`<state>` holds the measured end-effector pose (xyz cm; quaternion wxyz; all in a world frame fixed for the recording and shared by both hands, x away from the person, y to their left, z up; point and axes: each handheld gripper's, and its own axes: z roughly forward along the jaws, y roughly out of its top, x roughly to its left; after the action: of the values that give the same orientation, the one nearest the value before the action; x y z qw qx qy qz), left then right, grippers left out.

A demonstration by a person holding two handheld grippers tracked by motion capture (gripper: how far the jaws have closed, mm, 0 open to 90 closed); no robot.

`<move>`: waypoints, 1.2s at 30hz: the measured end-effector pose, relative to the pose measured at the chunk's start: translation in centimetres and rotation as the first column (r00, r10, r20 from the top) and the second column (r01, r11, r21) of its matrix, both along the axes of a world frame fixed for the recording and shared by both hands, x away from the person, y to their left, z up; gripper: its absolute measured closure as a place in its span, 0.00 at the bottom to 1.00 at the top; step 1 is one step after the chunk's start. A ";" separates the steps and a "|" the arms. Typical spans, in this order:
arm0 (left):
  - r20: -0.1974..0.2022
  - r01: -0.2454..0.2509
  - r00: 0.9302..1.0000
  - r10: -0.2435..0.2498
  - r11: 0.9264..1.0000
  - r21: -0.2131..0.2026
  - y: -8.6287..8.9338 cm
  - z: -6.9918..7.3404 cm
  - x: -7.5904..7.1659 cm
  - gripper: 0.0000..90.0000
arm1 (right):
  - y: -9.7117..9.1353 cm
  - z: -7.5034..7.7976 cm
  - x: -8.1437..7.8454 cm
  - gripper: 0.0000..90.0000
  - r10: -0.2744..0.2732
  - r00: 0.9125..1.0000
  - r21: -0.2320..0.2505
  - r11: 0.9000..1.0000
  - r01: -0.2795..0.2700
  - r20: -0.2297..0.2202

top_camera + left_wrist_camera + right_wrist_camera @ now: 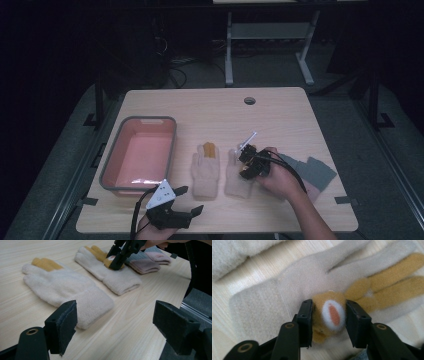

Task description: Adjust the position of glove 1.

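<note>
Two cream gloves lie side by side just right of the pink tub — the right gripper pinches the mustard patch of the right-hand glove, while the left gripper, jaws wide apart and empty, sits below the left-hand glove
</note>
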<state>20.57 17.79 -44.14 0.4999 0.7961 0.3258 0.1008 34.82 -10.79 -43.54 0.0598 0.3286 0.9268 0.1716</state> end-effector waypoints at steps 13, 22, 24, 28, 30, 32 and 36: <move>0.002 -0.001 1.000 0.001 1.000 0.001 0.1 0.1 0.0 0.22 | 0.4 1.7 -0.3 0.70 0.040 0.999 0.009 0.999 -0.041 0.007; 0.008 -0.009 1.000 0.009 1.000 -0.017 0.0 0.1 -0.1 0.22 | 0.7 4.3 -0.9 0.71 0.077 0.996 0.011 0.997 -0.077 0.049; 0.011 -0.004 1.000 0.004 1.000 -0.007 0.1 0.1 -0.1 0.22 | 0.8 4.6 -0.9 0.71 0.079 0.995 0.007 0.997 -0.079 0.056; 0.011 -0.006 1.000 0.006 1.000 -0.012 0.1 0.1 -0.1 0.22 | 1.3 5.8 -1.1 0.71 0.104 0.992 0.007 0.995 -0.104 0.065; 0.013 -0.009 1.000 0.009 1.000 -0.010 0.1 0.1 -0.1 0.22 | 1.5 6.0 -1.2 0.71 0.108 0.992 0.007 0.994 -0.109 0.066; 0.019 -0.013 1.000 0.013 1.000 -0.011 0.2 0.2 -0.2 0.22 | 1.8 6.4 -1.2 0.71 0.117 0.990 0.011 0.993 -0.118 0.074; 0.025 -0.014 1.000 0.014 1.000 -0.015 0.2 0.3 -0.3 0.22 | 2.5 7.0 -1.2 0.71 0.131 0.988 0.019 0.991 -0.133 0.087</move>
<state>20.25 17.96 -43.81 0.5091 0.7888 0.3258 0.1117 33.57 -8.27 -36.56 0.0839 0.2597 0.9409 0.2006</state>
